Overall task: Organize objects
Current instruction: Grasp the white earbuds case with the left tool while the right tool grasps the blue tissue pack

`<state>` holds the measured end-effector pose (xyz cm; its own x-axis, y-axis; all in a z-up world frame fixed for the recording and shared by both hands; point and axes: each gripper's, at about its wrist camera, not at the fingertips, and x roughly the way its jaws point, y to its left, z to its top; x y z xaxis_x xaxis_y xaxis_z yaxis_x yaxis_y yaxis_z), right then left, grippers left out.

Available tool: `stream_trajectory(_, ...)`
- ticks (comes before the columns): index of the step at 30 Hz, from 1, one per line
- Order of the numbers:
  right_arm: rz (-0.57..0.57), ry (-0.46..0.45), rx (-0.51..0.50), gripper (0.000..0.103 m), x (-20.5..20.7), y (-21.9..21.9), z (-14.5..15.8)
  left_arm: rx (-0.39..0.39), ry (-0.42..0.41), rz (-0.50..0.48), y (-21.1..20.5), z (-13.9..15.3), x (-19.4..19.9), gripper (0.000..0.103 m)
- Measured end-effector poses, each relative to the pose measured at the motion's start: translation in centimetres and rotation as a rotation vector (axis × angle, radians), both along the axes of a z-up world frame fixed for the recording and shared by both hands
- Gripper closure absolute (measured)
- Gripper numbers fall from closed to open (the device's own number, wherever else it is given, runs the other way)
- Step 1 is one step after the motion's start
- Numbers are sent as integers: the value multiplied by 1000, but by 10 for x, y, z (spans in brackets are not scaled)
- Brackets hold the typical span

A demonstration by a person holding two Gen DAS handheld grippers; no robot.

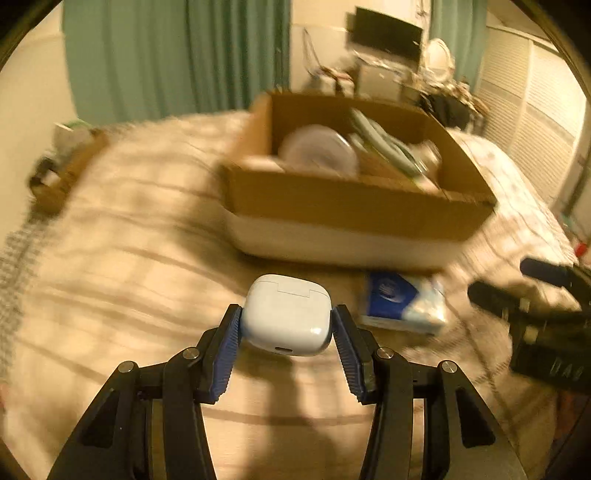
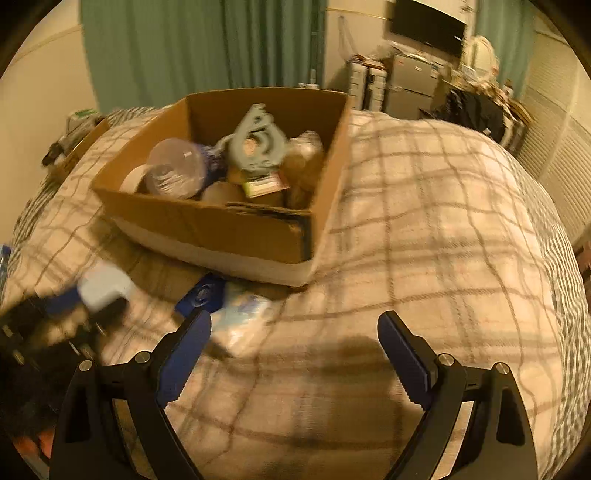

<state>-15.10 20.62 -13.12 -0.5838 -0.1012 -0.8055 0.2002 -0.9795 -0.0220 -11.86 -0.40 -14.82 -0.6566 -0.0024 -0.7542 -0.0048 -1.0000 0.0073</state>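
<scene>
My left gripper (image 1: pixel 287 314) is shut on a white earbud case (image 1: pixel 286 314) and holds it above the checked bedspread (image 1: pixel 122 258), short of the cardboard box (image 1: pixel 351 206). The case also shows in the right wrist view (image 2: pixel 103 286), at the left. A blue and white tissue pack (image 1: pixel 402 302) lies on the bed in front of the box; it shows in the right wrist view (image 2: pixel 229 310) too. My right gripper (image 2: pixel 294 319) is open and empty over the bedspread (image 2: pixel 424 229). The box (image 2: pixel 207 225) holds a clear cup (image 2: pixel 177 170), a grey tape dispenser (image 2: pixel 255 144) and other items.
Green curtains (image 1: pixel 177 51) hang behind the bed. A television (image 2: pixel 428 22) and cluttered shelves (image 2: pixel 406 85) stand at the far wall. A small tray of items (image 1: pixel 62 162) sits at the bed's far left. My right gripper shows at the right edge of the left wrist view (image 1: pixel 517 295).
</scene>
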Motion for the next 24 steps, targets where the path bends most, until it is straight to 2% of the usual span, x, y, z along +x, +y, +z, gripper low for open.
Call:
stream_trajectory(4, 97, -12, 19, 11, -1, -25, -7, -54, 34, 52, -10, 8, -4, 53)
stream_trajectory(7, 142, -62, 33, 11, -10, -42, -20, -32, 21, 72, -19, 7, -11, 53)
stream_trajectory(12, 86, -113, 73, 11, -26, -58, -37, 0, 5, 99, -28, 2, -18, 53)
stream_trajectory(19, 73, -205, 49, 11, -42, -72, -61, 6, -27, 110, -30, -7, -23, 53)
stream_trajectory(23, 67, -214, 68, 11, -47, -76, -68, -3, -38, 103, -28, -10, -24, 53)
stream_trajectory(24, 66, -208, 65, 14, -47, -75, -67, -6, -40, 99, -27, -11, -25, 53)
